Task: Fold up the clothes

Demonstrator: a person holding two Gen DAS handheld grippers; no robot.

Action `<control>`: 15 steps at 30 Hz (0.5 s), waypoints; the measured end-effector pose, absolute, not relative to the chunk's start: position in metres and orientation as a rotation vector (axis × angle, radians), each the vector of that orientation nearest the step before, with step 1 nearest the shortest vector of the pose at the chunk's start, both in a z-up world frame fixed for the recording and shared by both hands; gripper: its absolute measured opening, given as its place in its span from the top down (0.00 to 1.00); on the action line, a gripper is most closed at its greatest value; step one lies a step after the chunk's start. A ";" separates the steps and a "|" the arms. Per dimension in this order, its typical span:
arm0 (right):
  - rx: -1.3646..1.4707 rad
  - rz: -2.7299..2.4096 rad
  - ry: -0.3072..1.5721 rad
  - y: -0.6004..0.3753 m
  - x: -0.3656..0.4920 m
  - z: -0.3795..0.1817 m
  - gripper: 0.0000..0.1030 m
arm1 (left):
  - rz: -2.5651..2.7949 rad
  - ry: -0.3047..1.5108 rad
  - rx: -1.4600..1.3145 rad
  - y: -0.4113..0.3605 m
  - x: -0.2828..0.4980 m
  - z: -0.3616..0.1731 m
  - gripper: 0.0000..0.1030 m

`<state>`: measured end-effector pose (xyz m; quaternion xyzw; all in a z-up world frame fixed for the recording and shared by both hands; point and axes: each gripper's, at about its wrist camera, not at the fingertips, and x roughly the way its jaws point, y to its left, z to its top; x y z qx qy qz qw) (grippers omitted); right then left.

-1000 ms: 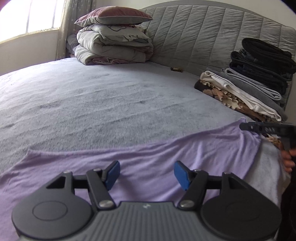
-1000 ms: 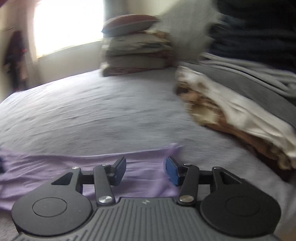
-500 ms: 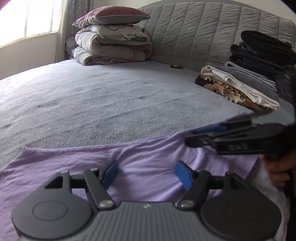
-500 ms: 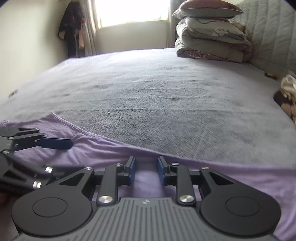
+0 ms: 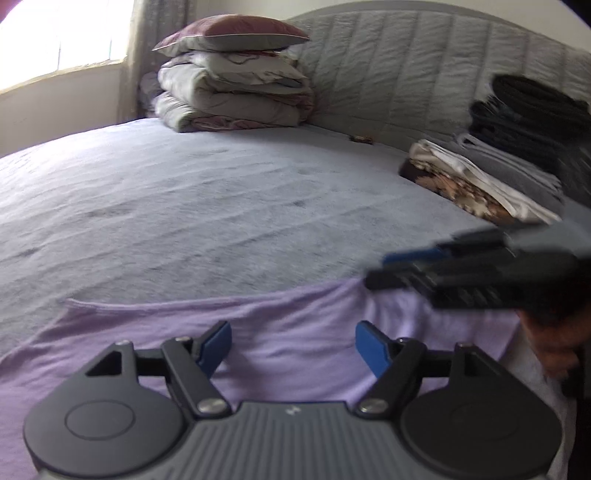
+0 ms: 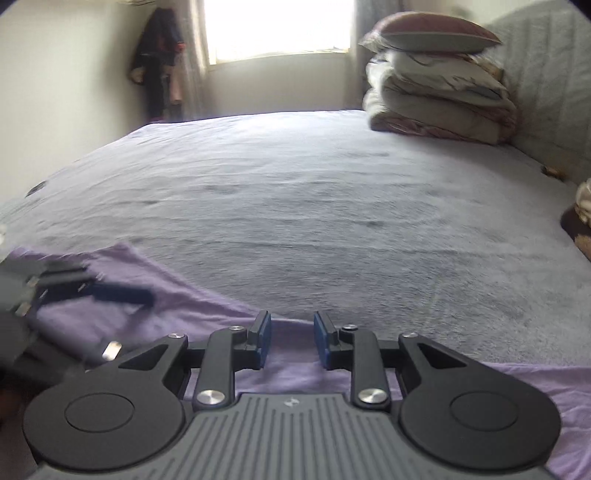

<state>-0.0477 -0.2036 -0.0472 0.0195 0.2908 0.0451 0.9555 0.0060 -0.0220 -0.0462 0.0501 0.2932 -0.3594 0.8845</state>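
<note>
My left claw (image 5: 293, 347) stands wide, its blue pads well apart, with nothing pinched between them; it hovers over the lilac garment (image 5: 288, 317) that lies spread along the near edge of the bed (image 5: 221, 206). My right claw (image 6: 291, 341) is narrow, the two blue pads close together but with a clear gap, and through that gap I see the purple cloth below; the pads do not press on it, so far as I can tell. In the left wrist view my right claw comes in from the right side, blurred, its fingers lying over the garment's far hem, and the hand (image 5: 554, 343) that carries it shows just under it. In the right wrist view my left claw sits at the left edge, blurred too, above the same cloth. The garment's far hem runs across the grey bedspread, with a corner turned up on the left side. At the head of the bed a stack of folded bedding (image 5: 232, 99) with a pillow (image 5: 232, 33) on top leans by the quilted headboard (image 5: 406, 74). To the right lies a pile of folded clothes (image 5: 491, 173), light ones low, dark ones on top. A window (image 6: 277, 26) glows beyond the bed
</note>
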 end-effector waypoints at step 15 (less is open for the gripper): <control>-0.149 0.241 0.645 -0.173 -0.014 -0.042 0.74 | -0.654 0.653 0.066 -0.004 0.037 -0.055 0.26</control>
